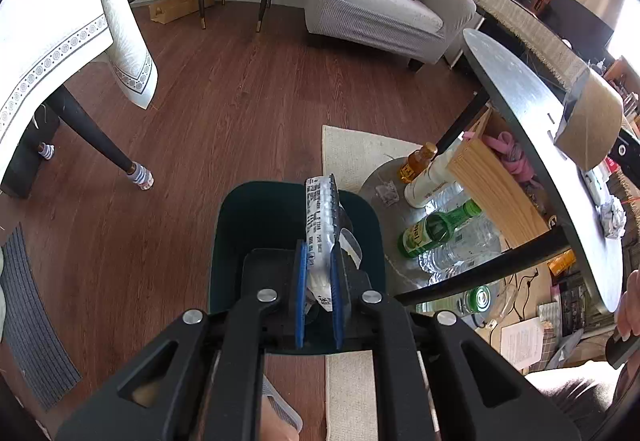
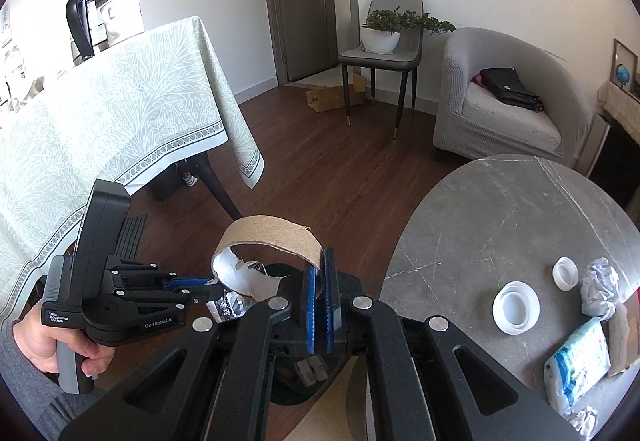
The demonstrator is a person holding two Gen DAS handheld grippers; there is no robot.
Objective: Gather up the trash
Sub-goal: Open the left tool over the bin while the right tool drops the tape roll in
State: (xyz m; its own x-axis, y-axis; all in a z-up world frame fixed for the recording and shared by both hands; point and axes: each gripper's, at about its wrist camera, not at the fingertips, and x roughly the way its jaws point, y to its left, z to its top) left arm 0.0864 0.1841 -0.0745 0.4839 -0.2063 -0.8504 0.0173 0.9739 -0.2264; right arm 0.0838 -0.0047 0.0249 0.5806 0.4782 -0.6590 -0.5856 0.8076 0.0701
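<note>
The left gripper (image 1: 318, 273) has its blue fingers (image 1: 301, 281) squeezed almost shut on a crinkly plastic wrapper (image 1: 322, 217); the wrapper sticks up out of the fingers, right over the dark green bin (image 1: 256, 221) on the floor; it looks very light and floppy, so I think it will just drop when the fingers let go, though thin plastic can stick to the pads for a bit. The right gripper (image 2: 319, 301) has its fingers (image 2: 309, 305) pressed close on the edge of a brown cardboard ring (image 2: 268, 241), held up in the air above the bin (image 2: 288, 273), which is mostly hidden; the ring looks light but a bit stiff, torn white on the inside, and it bends if squeezed hard, so the thin edge is a good place to pinch it. More trash waits on the round grey table (image 2: 500, 209): a crumpled paper ball (image 2: 600, 287), two white rings (image 2: 516, 307) and a blue and white packet (image 2: 580, 361); the paper ball is soft and easy to grab anywhere; the flat rings may be slippery, so pinch them across the rim.
</note>
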